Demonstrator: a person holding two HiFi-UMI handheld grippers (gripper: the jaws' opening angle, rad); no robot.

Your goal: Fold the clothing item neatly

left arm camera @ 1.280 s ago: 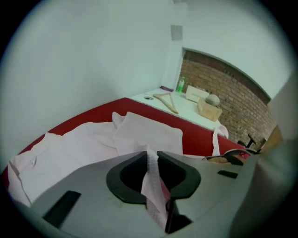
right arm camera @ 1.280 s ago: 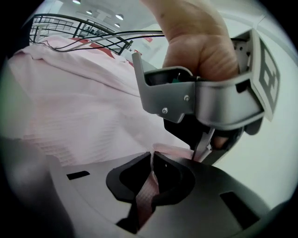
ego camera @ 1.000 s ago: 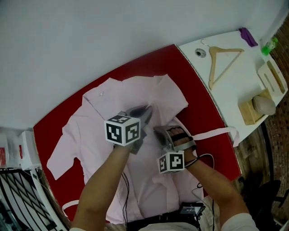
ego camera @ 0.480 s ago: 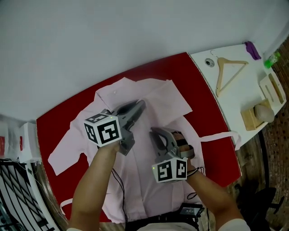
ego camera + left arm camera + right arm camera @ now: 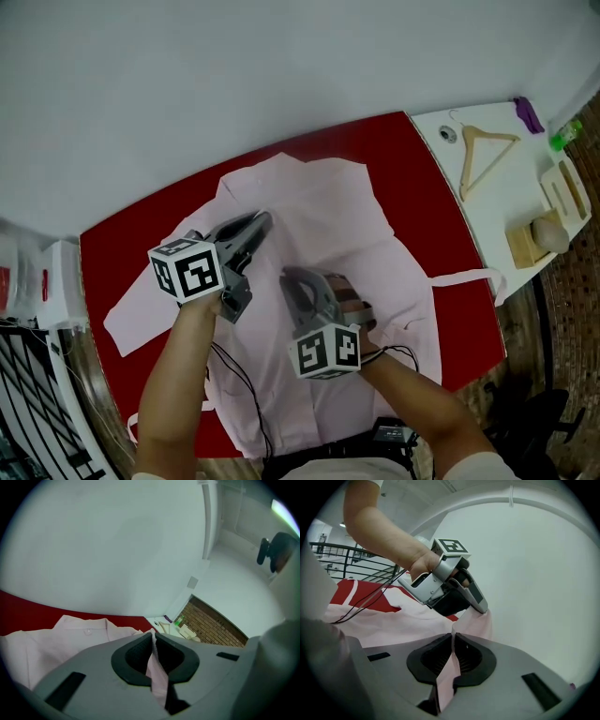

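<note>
A pale pink shirt (image 5: 328, 211) lies spread on the red table (image 5: 427, 178), collar toward the far wall. My left gripper (image 5: 264, 219) is raised over the shirt's middle, shut on a pinch of pink fabric; in the left gripper view the cloth (image 5: 157, 674) runs between the closed pads of that gripper (image 5: 153, 638). My right gripper (image 5: 284, 275) is just beside and nearer, also shut on a fold of the shirt (image 5: 480, 623), which stretches from its jaws (image 5: 453, 638) up to the left gripper (image 5: 480, 605).
A white side table (image 5: 497, 202) at the right holds a wooden hanger (image 5: 483, 155), a purple item (image 5: 528, 112), a green bottle (image 5: 562, 139) and wooden blocks (image 5: 562, 187). A black railing (image 5: 28, 403) stands at the lower left. Cables (image 5: 234, 375) trail over the near shirt.
Both grippers have moved left in the picture and risen, taking the pinched shirt fabric with them. The jaws stay shut throughout.
</note>
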